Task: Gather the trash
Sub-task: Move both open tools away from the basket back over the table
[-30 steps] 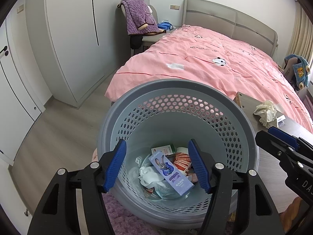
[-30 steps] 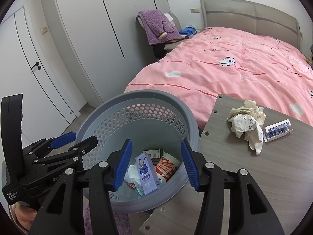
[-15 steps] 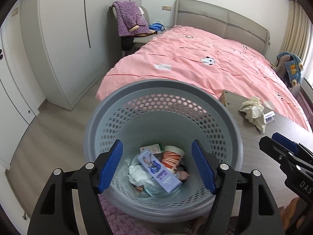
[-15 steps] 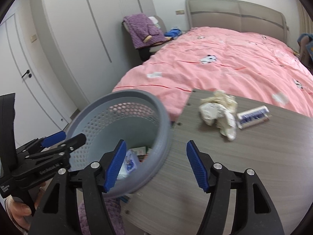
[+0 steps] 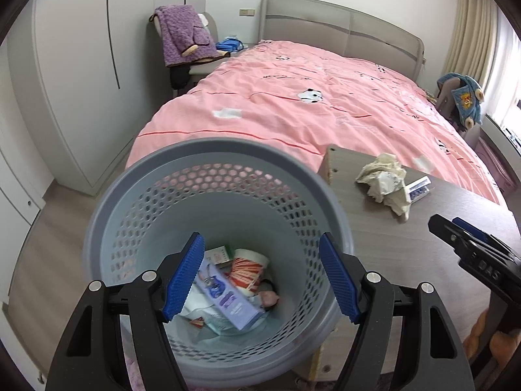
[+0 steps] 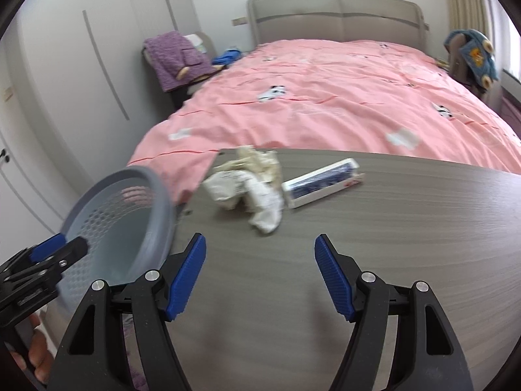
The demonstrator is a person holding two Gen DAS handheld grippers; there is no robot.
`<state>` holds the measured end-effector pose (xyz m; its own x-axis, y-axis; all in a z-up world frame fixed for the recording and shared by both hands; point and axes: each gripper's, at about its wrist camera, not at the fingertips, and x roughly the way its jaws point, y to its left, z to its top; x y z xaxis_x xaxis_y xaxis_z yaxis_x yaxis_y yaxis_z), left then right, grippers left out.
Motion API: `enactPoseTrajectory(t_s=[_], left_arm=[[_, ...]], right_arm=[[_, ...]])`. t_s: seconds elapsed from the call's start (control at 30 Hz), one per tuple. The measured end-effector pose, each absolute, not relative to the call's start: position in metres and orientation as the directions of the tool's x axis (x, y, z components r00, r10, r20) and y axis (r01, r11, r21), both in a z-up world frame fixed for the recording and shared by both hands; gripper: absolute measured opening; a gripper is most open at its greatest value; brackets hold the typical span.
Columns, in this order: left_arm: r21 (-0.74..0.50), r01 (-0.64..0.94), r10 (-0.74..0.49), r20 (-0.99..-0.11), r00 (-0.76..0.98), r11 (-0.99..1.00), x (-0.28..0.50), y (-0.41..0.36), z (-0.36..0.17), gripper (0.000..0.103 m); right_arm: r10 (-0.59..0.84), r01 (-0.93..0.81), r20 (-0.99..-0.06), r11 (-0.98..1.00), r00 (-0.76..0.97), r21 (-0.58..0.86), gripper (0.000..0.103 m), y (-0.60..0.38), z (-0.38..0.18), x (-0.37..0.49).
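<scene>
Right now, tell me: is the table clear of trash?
No, a crumpled paper and a small wrapper lie on the table.

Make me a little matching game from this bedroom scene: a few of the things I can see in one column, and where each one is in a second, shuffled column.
Things
1. crumpled paper
2. paper cup
3. purple blanket
4. blue jacket

Places
A. draped over a chair by the wardrobe
B. on the grey table, beside a small wrapper
C. hung on a chair on the window side of the bed
D. inside the grey basket

Pairs: 1-B, 2-D, 3-A, 4-C
</scene>
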<state>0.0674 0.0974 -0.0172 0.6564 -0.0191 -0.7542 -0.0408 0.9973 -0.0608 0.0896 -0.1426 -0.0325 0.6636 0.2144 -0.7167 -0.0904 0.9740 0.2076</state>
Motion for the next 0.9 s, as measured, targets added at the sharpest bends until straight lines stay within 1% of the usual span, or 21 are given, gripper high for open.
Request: enactPoseTrajectory(t_s=[0.27, 0.47, 0.77, 0.9], left_arm=[[-0.067, -0.001, -0.049, -0.753, 0.656, 0.998, 0.085, 0.078, -0.017, 0.070], [-0.063, 0.010, -0.055, -0.765, 0.641, 0.998, 0.098, 0.069, -0.023, 0.070], [-0.053, 0.022, -0.055, -0.775, 0.630, 0.998, 0.110, 0.059, -0.029, 0.070], [-0.048, 0.034, -0.059, -0.775, 0.630, 0.998, 0.112, 0.053, -0.029, 0.070]], right_arm=[[0.120, 0.002, -0.743, 0.987, 0.659, 0.161, 0.068, -0.168, -0.047, 0.129], [0.087, 0.032, -0.761, 0.989, 0.643, 0.141, 0.068, -0.174, -0.058, 0.153], [0.018, 0.042, -0.793, 0.998, 0.608, 0.055, 0.068, -0.170, -0.068, 0.164], [0.003, 0.061, -0.795, 0.997, 0.607, 0.050, 0.068, -0.180, -0.069, 0.162]])
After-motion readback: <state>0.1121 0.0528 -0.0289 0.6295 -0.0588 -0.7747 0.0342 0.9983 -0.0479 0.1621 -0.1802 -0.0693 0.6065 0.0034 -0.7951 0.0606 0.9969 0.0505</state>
